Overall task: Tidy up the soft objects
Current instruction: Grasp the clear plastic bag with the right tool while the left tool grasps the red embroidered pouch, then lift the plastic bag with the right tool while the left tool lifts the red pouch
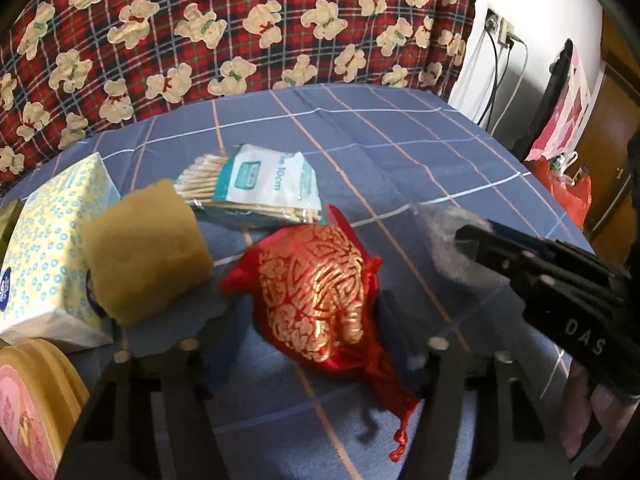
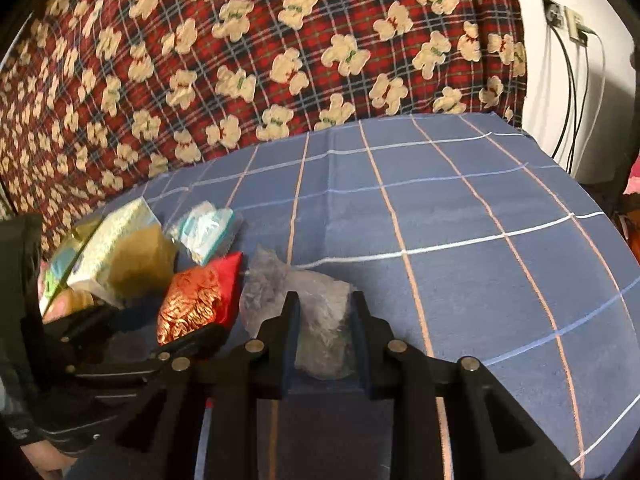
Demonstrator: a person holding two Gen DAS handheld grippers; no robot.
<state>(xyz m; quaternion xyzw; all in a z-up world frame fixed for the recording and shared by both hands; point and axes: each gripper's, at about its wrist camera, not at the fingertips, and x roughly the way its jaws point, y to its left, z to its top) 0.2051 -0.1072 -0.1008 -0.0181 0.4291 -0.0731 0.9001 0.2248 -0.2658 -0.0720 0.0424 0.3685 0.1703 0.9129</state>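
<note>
A red pouch with gold patterns (image 1: 312,292) lies on the blue checked sheet (image 1: 360,140). My left gripper (image 1: 312,316) straddles it, and its blurred fingers press on the pouch's two sides. In the right wrist view the red pouch (image 2: 196,300) sits against the left gripper (image 2: 144,332). My right gripper (image 2: 324,300) is shut on a clear plastic bag of pale grey fluff (image 2: 320,320), which rests on the sheet (image 2: 480,240). From the left wrist view the right gripper (image 1: 476,236) comes in from the right with the blurred bag (image 1: 440,240) at its tip.
Left of the pouch lie a yellow sponge (image 1: 144,252), a dotted tissue box (image 1: 48,248), a pack of cotton swabs (image 1: 264,184) and a pink-lidded tin (image 1: 28,408). A teddy-bear plaid blanket (image 1: 240,20) rises behind. Cables hang from wall sockets (image 1: 500,28) to the right.
</note>
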